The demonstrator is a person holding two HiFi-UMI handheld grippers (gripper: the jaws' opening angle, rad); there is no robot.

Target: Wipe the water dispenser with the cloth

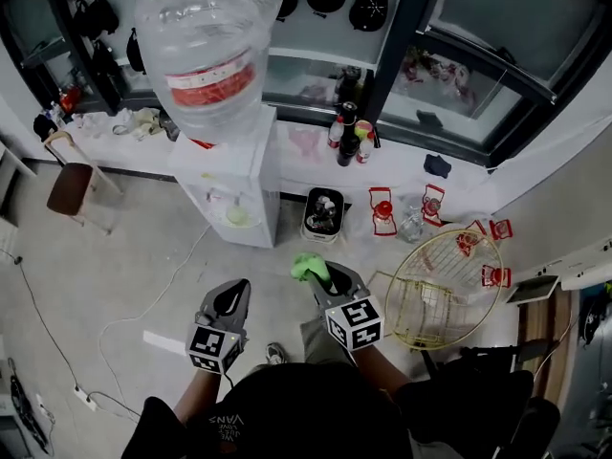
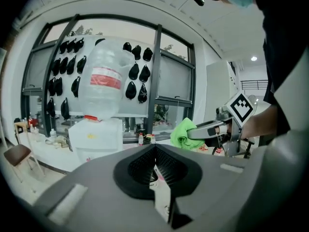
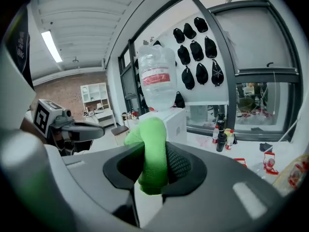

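Observation:
The white water dispenser (image 1: pixel 229 175) stands against the window ledge with a clear bottle (image 1: pixel 206 36) upside down on top; it also shows in the left gripper view (image 2: pixel 96 139) and the right gripper view (image 3: pixel 174 122). My right gripper (image 1: pixel 316 273) is shut on a green cloth (image 1: pixel 308 268), which bulges up between its jaws (image 3: pixel 152 153) and shows from the side (image 2: pixel 182 133). My left gripper (image 1: pixel 228 299) is shut with nothing in it. Both grippers hang well short of the dispenser, above the floor.
A gold wire basket (image 1: pixel 442 285) lies on the floor to the right, near red lanterns (image 1: pixel 382 210) and a black bin (image 1: pixel 323 213). Bottles (image 1: pixel 346 137) stand on the ledge. A stool (image 1: pixel 69 187) is at left. A white cable (image 1: pixel 153 304) runs across the floor.

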